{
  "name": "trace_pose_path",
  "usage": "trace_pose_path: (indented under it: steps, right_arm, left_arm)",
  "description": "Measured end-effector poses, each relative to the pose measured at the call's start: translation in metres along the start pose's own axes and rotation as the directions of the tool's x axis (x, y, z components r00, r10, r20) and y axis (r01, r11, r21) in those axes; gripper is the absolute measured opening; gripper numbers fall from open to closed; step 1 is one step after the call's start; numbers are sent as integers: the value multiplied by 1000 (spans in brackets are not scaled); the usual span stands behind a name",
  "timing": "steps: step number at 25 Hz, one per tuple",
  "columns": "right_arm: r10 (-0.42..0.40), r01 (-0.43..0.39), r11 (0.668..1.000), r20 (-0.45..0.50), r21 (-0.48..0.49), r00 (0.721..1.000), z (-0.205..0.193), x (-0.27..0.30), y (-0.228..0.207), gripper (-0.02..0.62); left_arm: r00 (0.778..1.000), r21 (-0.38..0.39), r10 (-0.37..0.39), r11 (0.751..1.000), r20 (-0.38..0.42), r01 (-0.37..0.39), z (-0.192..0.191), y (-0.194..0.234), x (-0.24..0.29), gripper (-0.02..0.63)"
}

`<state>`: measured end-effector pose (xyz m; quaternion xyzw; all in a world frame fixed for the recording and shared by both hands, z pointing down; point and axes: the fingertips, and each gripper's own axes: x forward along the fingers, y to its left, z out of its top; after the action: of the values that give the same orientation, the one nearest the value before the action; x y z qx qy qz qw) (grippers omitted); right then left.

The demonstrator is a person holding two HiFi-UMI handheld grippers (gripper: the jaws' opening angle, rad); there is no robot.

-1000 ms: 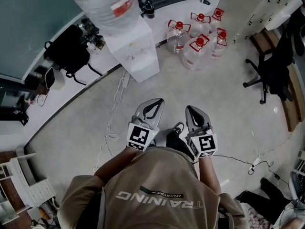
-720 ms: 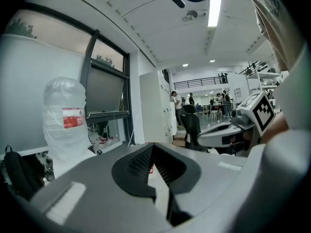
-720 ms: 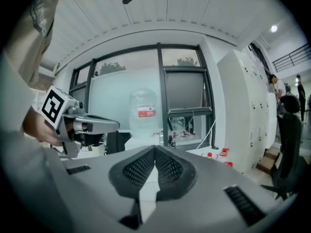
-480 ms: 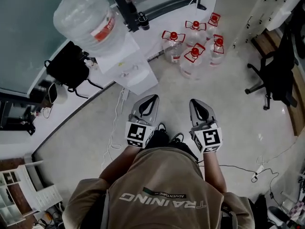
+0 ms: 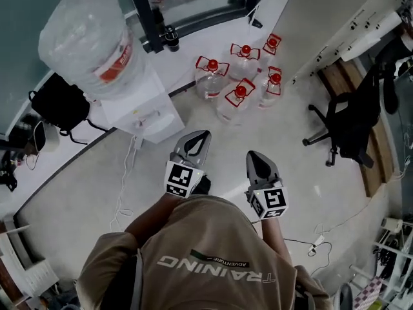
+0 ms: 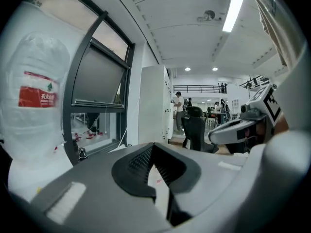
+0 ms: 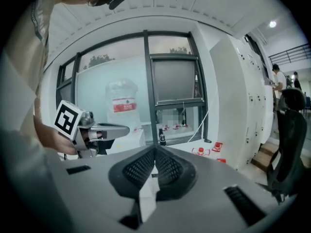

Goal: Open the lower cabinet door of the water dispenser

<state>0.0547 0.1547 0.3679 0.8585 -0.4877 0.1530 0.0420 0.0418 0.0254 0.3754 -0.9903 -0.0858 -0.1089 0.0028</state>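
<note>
While you stand on the floor (image 5: pixel 71 192) facing the water dispenser (image 5: pixel 143 112), none of the task proper is done yet. The dispenser sits at the upper left of the head view with its big bottle (image 5: pixel 84 37) on top. From this steep angle you see only its top and tap panel. The lower cabinet door is hidden below that, so I cannot tell directly how it stands, but neither tool touches the dispenser.

Your left hand-held gripper (image 5: pixel 202 135) points toward the dispenser's near corner, close to it but clear. Its jaws are together with nothing between them. Your right hand-held gripper (image 5: pixel 253 155) is just beside it and a little further back, with its jaws also pressed together and empty.

As I judge it, the whole job is ahead of you:
- Close the gap to the dispenser.
- Bring a hand-held gripper down to the height of the lower door.
- Part the jaws and find the door's handle or free edge.
- Swing the door outward.

You will likely need to crouch, since both tools are held near the level of the tap panel.

Red-capped water jugs (image 5: pixel 240 86) cluster on the floor to the right of the dispenser. A cable (image 5: pixel 122 186) trails across the floor on its other side, so mind both as you step in.
</note>
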Motion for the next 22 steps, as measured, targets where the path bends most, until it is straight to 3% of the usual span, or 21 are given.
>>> trace_pose_path:
  steps: [4,7,10,14,19,22]
  right_arm:
    - [9,-9,997,-6,-74,1000,26,45,-21,9]
    - [60,-60,998,-5,-31,998,34,82,-21,9]
    - [111,-112,993,-13,-24,994,34,113,-13,9]
    - [107,-109,992,-38,-60,994,39,151,-26,9]
    - [270,-269,963,-77,17,960,39,209,-55,9]
    - [384,-384,923,-101,22,918,45,244,-77,9]
  left_arm:
    - [999,-22,-31,999,15,32,7,19,38,9]
    - [1000,-28,-21,999,24,21,11,38,56,8]
    - [999,-54,28,998,30,-27,14,57,67,9]
    - [991,-83,136,987,12,-134,13,86,77,8]
    - [953,-126,294,945,-72,-301,-3,120,92,9]
    - [906,-155,407,893,-119,-422,-7,138,106,8]
